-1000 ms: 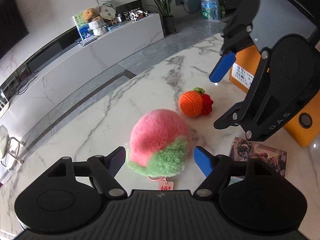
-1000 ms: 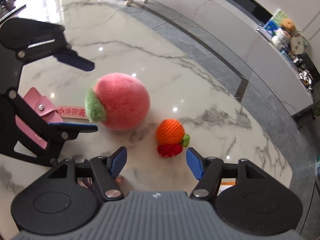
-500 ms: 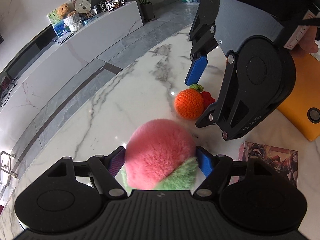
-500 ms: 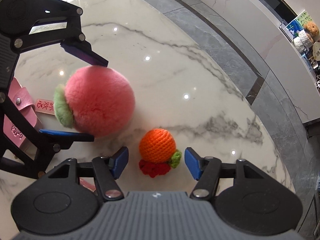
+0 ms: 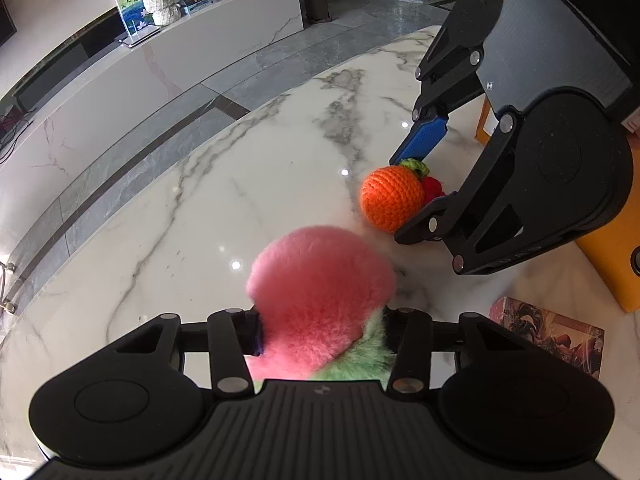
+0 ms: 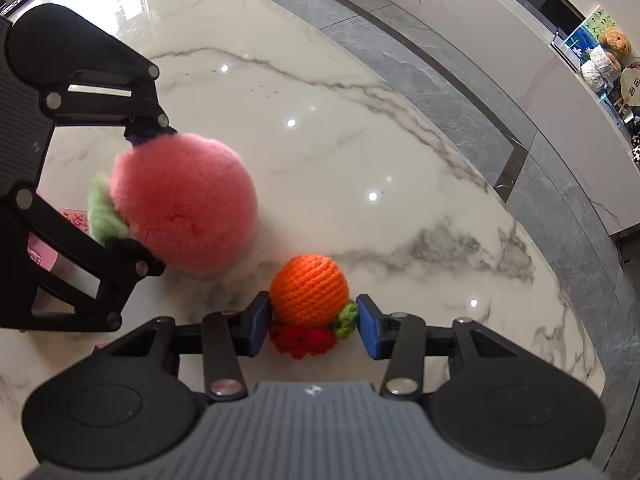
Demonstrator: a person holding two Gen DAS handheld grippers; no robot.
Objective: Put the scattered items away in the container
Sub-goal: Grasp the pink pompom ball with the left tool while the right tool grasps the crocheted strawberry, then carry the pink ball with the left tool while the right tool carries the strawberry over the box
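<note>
A fluffy pink peach plush (image 5: 320, 300) with green leaves sits between the fingers of my left gripper (image 5: 322, 332), which is shut on it; the same plush shows in the right wrist view (image 6: 180, 212). An orange crocheted fruit (image 6: 308, 290) with red and green trim lies on the white marble table (image 6: 340, 152). My right gripper (image 6: 314, 326) straddles it, its blue pads touching both sides. The fruit also shows in the left wrist view (image 5: 392, 196), with the right gripper (image 5: 428, 172) around it.
An orange box (image 5: 612, 264) stands at the right of the table. A printed card (image 5: 552, 336) lies flat in front of it. A pink leather case (image 6: 40, 252) and a pink tag (image 6: 76, 216) lie behind the left gripper. The table's curved edge runs beyond the toys.
My left gripper moved forward around the peach plush and shut on it. My right gripper advanced over the orange crocheted fruit and narrowed until its pads touch it.
</note>
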